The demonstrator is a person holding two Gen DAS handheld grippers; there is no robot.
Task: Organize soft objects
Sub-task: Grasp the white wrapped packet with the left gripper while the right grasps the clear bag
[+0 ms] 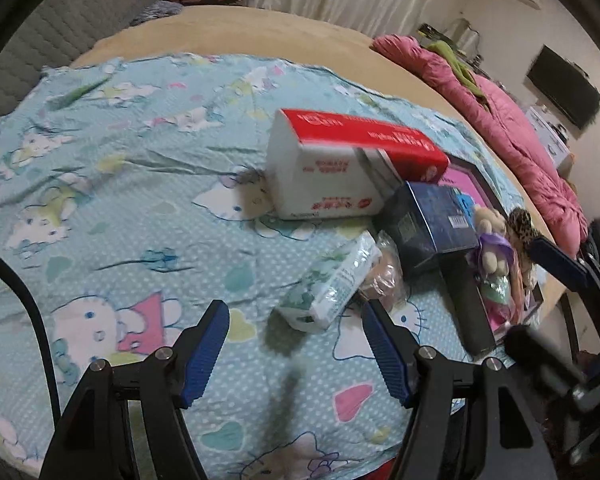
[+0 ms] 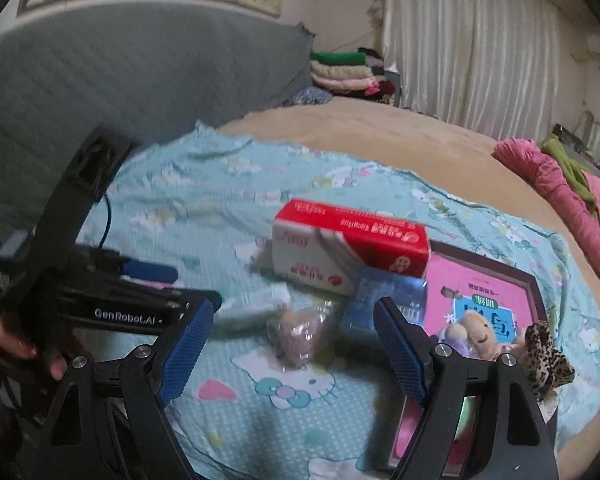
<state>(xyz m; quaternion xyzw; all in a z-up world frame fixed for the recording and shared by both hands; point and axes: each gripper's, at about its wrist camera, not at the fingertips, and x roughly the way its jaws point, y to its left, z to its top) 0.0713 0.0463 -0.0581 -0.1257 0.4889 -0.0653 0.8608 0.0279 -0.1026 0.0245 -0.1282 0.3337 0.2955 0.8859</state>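
On the bed, a light blue cartoon-print sheet carries a cluster of things toward its right edge. A red-and-white tissue pack lies farthest in, with a dark blue box touching its near right corner. Just in front, a small green-and-white tissue packet lies tilted, beside a clear bag with something pinkish inside. Nearer the right edge, a small plush doll and a leopard-print scrunchie rest on a pink book in a dark frame.

The left claw hovers over the sheet with its blue pads apart, holding nothing, the small packet just beyond its tips. The right claw is likewise spread and empty, with the clear bag between its fingers further ahead. A pink quilt lies bunched along the bed's far right edge.
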